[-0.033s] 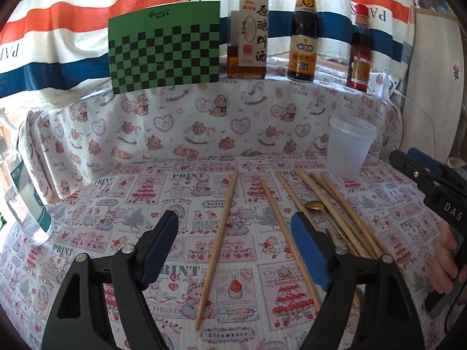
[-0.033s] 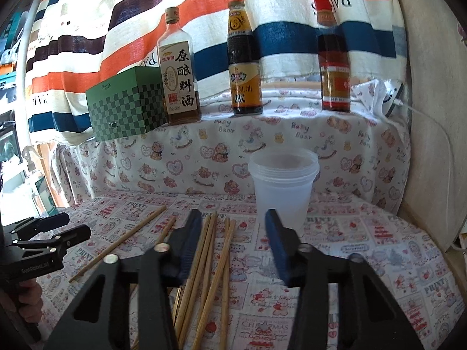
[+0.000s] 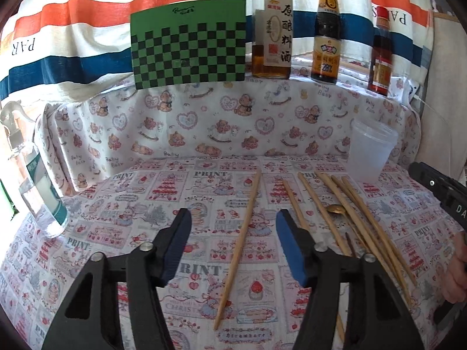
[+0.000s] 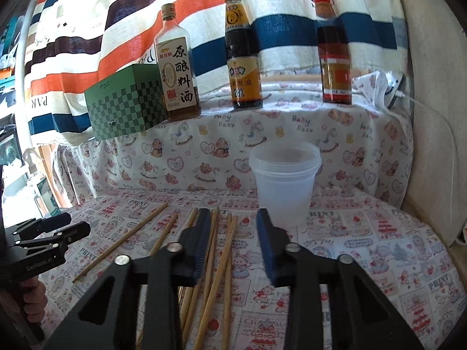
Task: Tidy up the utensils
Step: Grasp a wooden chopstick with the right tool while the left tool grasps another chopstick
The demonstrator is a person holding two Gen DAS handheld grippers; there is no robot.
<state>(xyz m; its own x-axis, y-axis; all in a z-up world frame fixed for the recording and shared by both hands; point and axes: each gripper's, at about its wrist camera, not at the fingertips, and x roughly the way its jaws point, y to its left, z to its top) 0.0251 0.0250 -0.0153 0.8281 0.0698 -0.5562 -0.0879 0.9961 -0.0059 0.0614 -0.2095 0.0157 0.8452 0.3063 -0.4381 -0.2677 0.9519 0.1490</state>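
Chopsticks (image 4: pixel 221 259) lie scattered on my tablecloth (image 4: pixel 379 233); cup (image 4: pixel 284 186) at 12 o'clock. My left gripper (image 3: pixel 233 227) and right gripper (image 4: pixel 233 233), jaws just closing, stand parted, gripping nothing.

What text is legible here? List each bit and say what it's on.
"原酿料酒": label of the cooking wine bottle.
"28%": dark sauce bottle; reads "23%" in the right view.
"PRINT": patterned tablecloth.
"Baby Bear": bear-print cloth.
"PAR", mirrored: striped sheet.
Red-capped bottle, green checkered box: unreadable.
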